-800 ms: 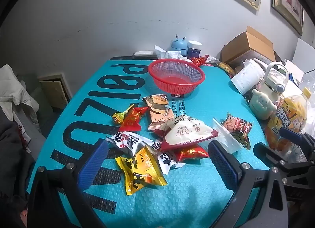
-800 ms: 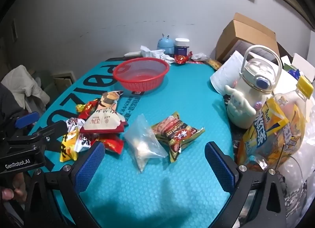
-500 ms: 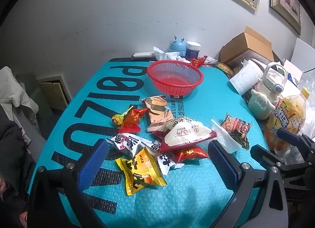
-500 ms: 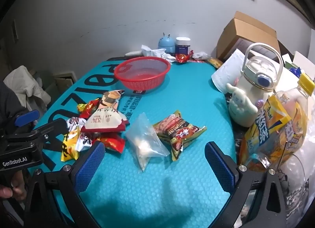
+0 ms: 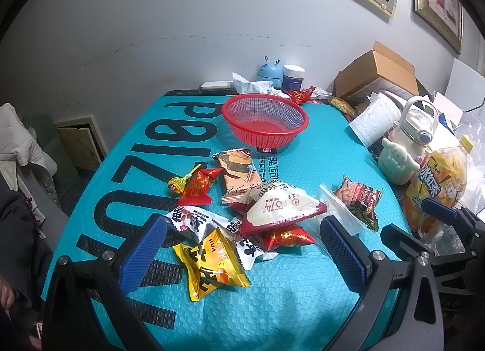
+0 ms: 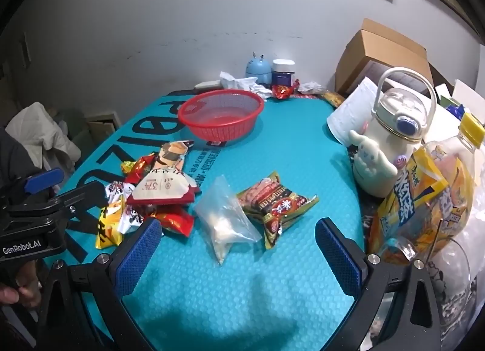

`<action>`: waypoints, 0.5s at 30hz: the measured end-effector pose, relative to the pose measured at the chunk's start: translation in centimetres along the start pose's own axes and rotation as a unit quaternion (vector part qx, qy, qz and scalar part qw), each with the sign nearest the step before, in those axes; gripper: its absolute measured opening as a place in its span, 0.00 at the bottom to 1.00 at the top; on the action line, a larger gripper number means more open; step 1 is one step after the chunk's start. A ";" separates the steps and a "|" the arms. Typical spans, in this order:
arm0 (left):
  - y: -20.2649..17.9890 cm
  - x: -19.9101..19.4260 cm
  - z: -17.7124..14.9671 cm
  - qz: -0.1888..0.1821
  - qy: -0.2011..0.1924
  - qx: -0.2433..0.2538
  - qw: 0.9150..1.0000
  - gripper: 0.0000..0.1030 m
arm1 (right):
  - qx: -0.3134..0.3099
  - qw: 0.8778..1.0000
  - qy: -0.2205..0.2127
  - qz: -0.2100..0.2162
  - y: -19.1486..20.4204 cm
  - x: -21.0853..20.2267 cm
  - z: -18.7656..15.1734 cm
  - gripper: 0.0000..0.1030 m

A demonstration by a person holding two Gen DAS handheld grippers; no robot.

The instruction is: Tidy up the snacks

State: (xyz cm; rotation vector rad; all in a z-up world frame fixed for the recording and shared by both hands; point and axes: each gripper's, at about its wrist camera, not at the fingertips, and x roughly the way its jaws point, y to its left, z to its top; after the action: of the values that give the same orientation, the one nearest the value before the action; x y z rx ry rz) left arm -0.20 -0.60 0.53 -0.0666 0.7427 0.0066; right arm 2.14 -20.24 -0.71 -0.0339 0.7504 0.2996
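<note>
I've drifted slightly; both grippers, left gripper [image 5: 241,249] and right gripper [image 6: 238,255], spread empty; snacks [image 5: 242,208] unsorted, red basket [image 5: 265,122] empty.

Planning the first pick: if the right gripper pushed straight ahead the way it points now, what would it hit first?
Most likely the clear plastic bag, lying on the mat between the open right gripper fingers' line; the red-and-green snack packet sits just beside it. Depth is uncertain.

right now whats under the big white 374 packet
The white 374 packet lies on a brown cake packet and a red wrapper. Anything else beneath it is covered.
</note>
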 end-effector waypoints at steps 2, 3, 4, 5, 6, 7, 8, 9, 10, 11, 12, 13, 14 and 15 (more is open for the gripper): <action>0.0 0.0 0.0 0.000 0.000 0.001 1.000 1.00 | 0.001 1.000 0.000 0.000 0.0 0.0 -0.1 1.00; 0.1 0.0 0.0 0.000 0.000 0.000 1.000 1.00 | 0.001 1.000 0.000 0.001 0.0 0.0 0.0 1.00; 0.2 0.0 0.0 -0.001 0.000 0.000 1.000 1.00 | 0.001 1.000 0.000 0.001 0.0 0.0 -0.1 1.00; 0.2 0.1 0.1 -0.001 0.001 0.000 1.000 1.00 | 0.001 1.000 0.000 0.001 0.0 0.0 -0.1 1.00; 0.2 0.0 0.1 0.000 0.001 0.000 1.000 1.00 | 0.001 1.000 0.000 0.001 0.0 -0.1 -0.1 1.00; 0.2 0.0 0.1 0.000 0.001 -0.002 1.000 1.00 | 0.001 1.000 0.000 0.001 0.0 0.0 -0.1 1.00; 0.2 -0.1 0.2 0.001 0.001 -0.002 1.000 1.00 | 0.001 1.000 0.000 0.001 0.0 0.0 -0.1 1.00; 0.2 -0.1 0.2 0.001 0.001 -0.003 1.000 1.00 | 0.001 1.000 0.000 0.002 0.0 0.0 -0.1 1.00; 0.2 -0.1 0.2 0.001 0.001 -0.004 1.000 1.00 | 0.001 1.000 0.000 0.001 0.0 0.0 -0.1 1.00; 0.2 -0.1 0.2 0.002 0.001 -0.003 1.000 1.00 | 0.001 1.000 0.001 0.002 -0.1 -0.1 -0.1 1.00; 0.2 -0.1 0.2 0.002 0.000 -0.002 1.000 1.00 | 0.001 1.000 0.001 0.002 -0.1 -0.1 -0.1 1.00; 0.2 -0.1 0.2 0.003 0.000 -0.002 1.000 1.00 | 0.001 1.000 0.002 0.003 -0.1 -0.1 -0.1 1.00; 0.2 -0.2 0.2 0.005 -0.001 -0.003 1.000 1.00 | 0.001 1.000 0.001 0.003 -0.2 -0.1 -0.2 1.00; 0.2 -0.2 0.2 0.006 -0.001 -0.004 1.000 1.00 | 0.001 1.000 0.001 0.003 -0.2 -0.1 -0.2 1.00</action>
State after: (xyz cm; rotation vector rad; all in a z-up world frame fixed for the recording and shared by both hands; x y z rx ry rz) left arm -0.21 -0.37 0.85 -0.0693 0.7401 0.0200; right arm 2.01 -20.43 -0.79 -0.0299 0.7529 0.3037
